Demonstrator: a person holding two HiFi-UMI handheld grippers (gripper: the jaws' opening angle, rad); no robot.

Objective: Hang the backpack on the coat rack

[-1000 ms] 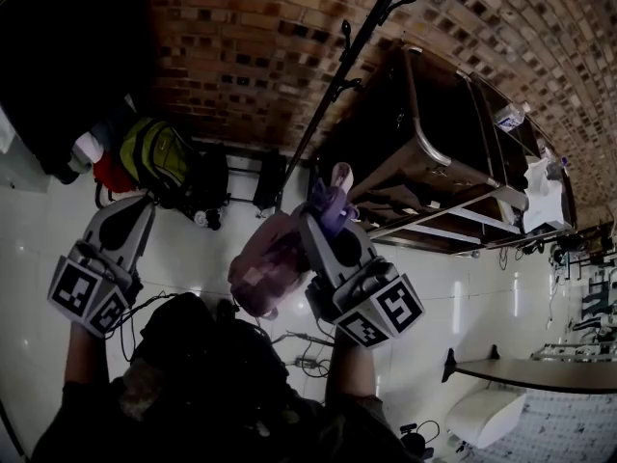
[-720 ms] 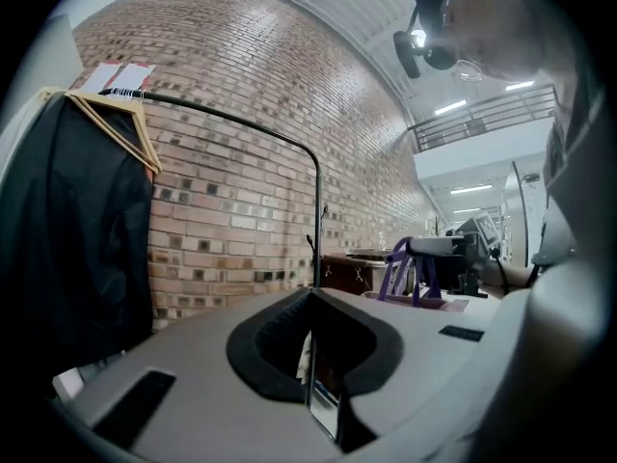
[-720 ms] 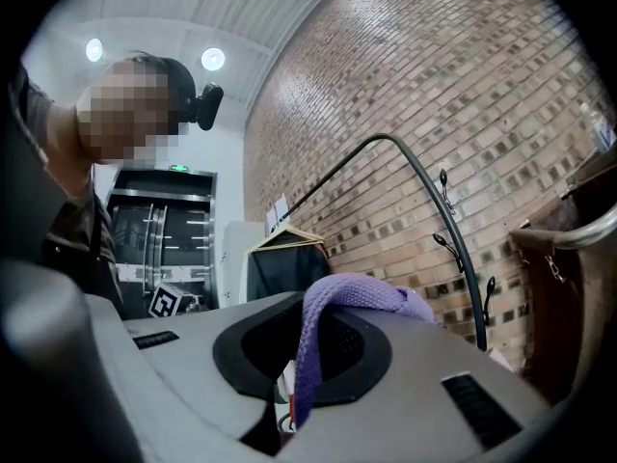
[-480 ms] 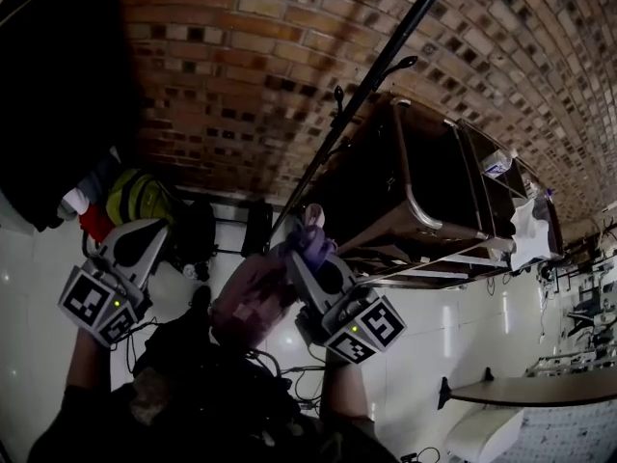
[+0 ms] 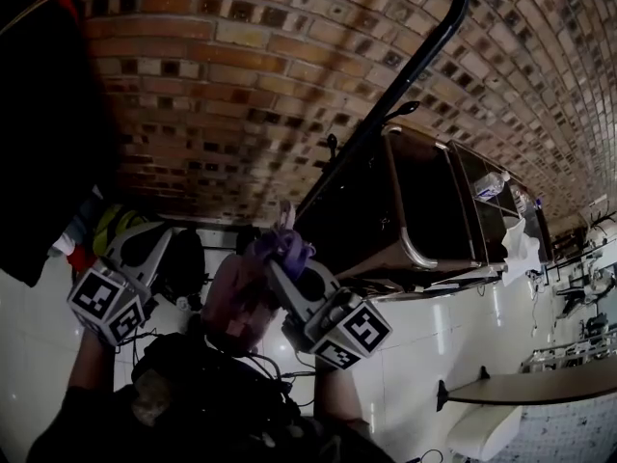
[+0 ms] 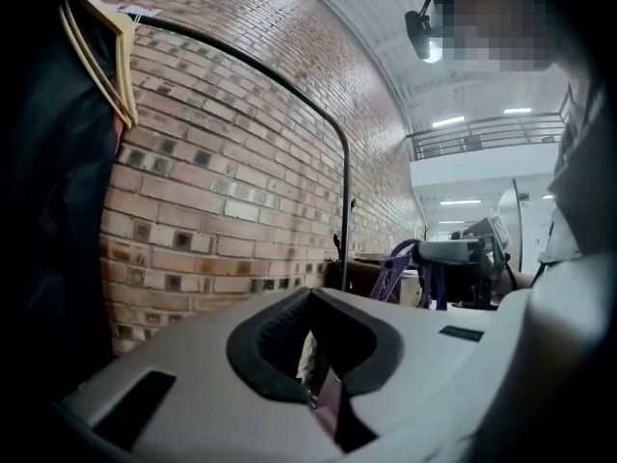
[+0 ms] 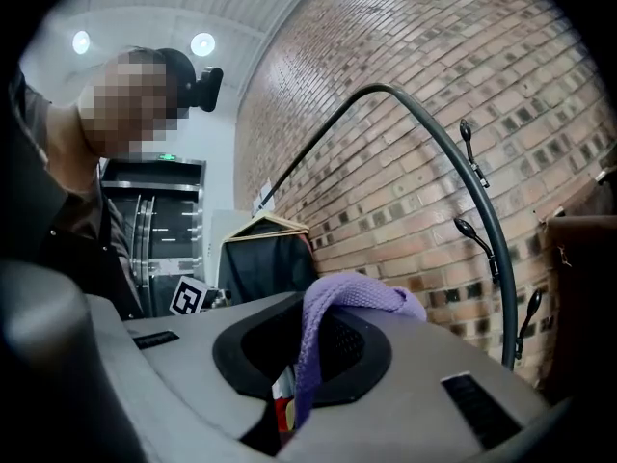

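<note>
- The backpack (image 5: 236, 297), pinkish with a purple strap (image 5: 280, 249), hangs in the air in front of the person. It is below and beside the black curved pole of the coat rack (image 5: 405, 75) and does not touch it.
- The right hand-held gripper (image 5: 287, 263) is clamped on that strap. In the right gripper view the purple webbing (image 7: 333, 302) loops over the closed tips and drops through the padded opening of the hand-held gripper (image 7: 308, 340).
- The left hand-held gripper (image 5: 152, 244) is beside the backpack and apart from it. In the left gripper view the jaws of the hand-held gripper (image 6: 308, 340) meet at the tips. A pinkish bit shows low in the gap, and I cannot tell what it is.
- The rack's hooks (image 5: 400, 111) stick out from the pole, which stands in front of a brick wall (image 5: 222, 85).
- A dark garment (image 5: 48, 114) hangs on a wooden hanger (image 6: 96, 37) to the left.
- A brown shelving cart (image 5: 424, 210) stands just past the rack.
- A tabletop (image 5: 540, 379) shows at lower right, its near edge well apart from the backpack.
</note>
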